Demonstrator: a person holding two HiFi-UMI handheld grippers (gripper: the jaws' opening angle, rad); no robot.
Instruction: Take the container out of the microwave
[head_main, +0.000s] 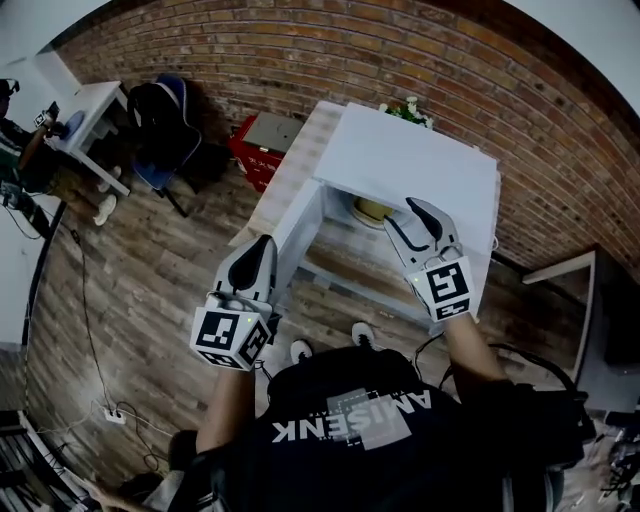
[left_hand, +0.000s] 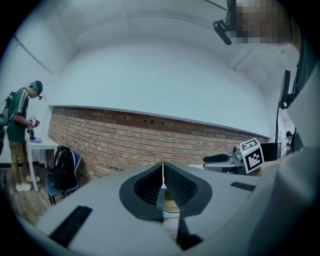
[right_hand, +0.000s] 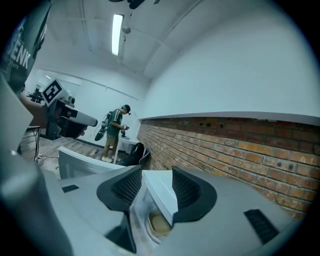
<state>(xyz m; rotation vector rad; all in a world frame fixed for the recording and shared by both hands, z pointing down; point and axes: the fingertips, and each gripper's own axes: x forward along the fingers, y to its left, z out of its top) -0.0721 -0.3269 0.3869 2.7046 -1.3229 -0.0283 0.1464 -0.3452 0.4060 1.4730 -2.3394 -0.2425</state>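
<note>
The white microwave (head_main: 410, 160) stands against the brick wall with its door (head_main: 292, 190) swung open to the left. A yellowish round container (head_main: 372, 209) sits inside; it also shows low between the jaws in the left gripper view (left_hand: 171, 202) and the right gripper view (right_hand: 159, 222). My right gripper (head_main: 408, 210) is at the opening's right side, just beside the container, jaws open (right_hand: 156, 172) with the microwave's white edge between them and nothing gripped. My left gripper (head_main: 264, 245) hangs lower left by the door, its tips touching (left_hand: 163, 165), empty.
A brick wall (head_main: 300, 50) runs behind the microwave, with a small plant (head_main: 408, 110) at its back. A red box (head_main: 262, 150), a chair with a black backpack (head_main: 165, 125) and a person at a white table (head_main: 95, 115) are to the left. Cables (head_main: 85, 310) lie on the wood floor.
</note>
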